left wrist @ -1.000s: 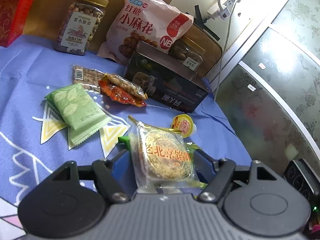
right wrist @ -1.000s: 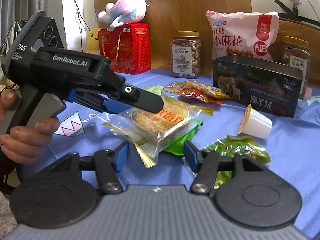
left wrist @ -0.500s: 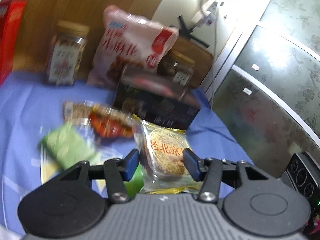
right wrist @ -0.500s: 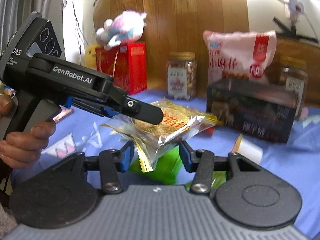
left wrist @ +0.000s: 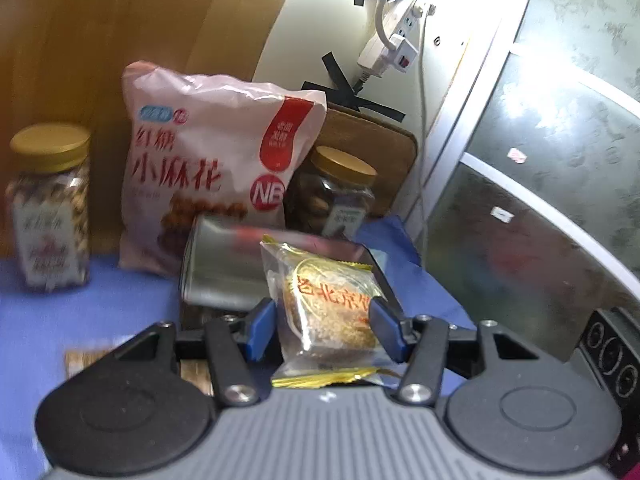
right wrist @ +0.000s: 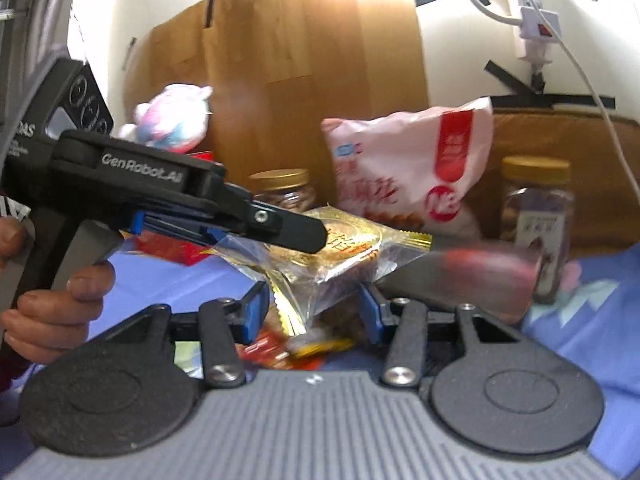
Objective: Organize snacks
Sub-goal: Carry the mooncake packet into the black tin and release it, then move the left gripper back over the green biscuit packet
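Note:
My left gripper (left wrist: 325,330) is shut on a clear-wrapped round pastry (left wrist: 330,308) with red characters and gold edges, held in the air just in front of the open dark tin box (left wrist: 224,268). In the right wrist view the same pastry (right wrist: 340,248) hangs from the left gripper (right wrist: 280,228). My right gripper (right wrist: 312,312) is open, its blue fingertips (right wrist: 254,310) on either side of the pastry's lower corner without touching it.
A pink snack bag (left wrist: 208,172) leans on the wooden board behind the tin. Gold-lidded nut jars stand at the left (left wrist: 48,208) and right (left wrist: 336,196). Small packets (right wrist: 276,350) lie on the blue cloth (left wrist: 80,312). A plush toy (right wrist: 172,116) sits at the back left.
The left gripper has lifted the pastry off the cloth and carried it up and forward to the tin. The right gripper has risen with it, still open.

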Demonstrator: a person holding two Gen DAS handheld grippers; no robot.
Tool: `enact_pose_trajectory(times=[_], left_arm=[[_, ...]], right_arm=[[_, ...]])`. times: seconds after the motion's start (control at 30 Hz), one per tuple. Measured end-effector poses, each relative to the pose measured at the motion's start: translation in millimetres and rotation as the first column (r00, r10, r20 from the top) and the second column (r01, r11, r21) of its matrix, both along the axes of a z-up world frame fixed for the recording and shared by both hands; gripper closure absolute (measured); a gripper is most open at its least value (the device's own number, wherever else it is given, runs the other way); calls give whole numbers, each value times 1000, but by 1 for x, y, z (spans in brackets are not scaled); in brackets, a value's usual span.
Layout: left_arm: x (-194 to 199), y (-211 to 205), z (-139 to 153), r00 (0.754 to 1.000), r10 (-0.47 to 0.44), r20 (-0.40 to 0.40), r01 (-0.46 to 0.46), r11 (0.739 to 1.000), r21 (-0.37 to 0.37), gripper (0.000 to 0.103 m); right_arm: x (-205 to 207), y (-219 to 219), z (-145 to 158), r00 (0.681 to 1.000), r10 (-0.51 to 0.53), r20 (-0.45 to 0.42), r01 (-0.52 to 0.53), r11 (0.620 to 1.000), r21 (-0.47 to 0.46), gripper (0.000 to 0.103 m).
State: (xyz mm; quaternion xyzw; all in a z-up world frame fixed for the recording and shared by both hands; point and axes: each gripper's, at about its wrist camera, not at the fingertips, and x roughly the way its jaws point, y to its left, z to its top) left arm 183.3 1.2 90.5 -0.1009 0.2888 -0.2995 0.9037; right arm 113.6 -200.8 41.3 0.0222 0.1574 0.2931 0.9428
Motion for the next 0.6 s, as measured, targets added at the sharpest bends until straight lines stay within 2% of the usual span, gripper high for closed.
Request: enact_pose_trajectory(times=[0.23, 0.3, 0.4, 0.5, 0.6], left_arm=[[58, -26, -18, 998, 41, -47, -39, 999, 36, 51], [65, -28, -22, 997, 64, -52, -62, 997, 48, 51], [62, -21, -21, 996, 80, -38, -78, 996, 45, 51], [45, -1, -14, 995, 100, -5, -100, 995, 19, 49], [25, 33, -10, 987, 157, 11, -157, 988, 5, 48]], right_arm=[[54, -9, -10, 995, -73, -70, 74, 997, 13, 50], [60, -9, -15, 991, -120, -60, 121, 993, 14, 50], [59, -13, -19, 984, -172, -42, 172, 985, 9, 50], [51, -21, -17, 984, -172, -38, 174, 984, 41, 50], [39, -23, -12, 989, -147, -22, 148, 987, 69, 50]])
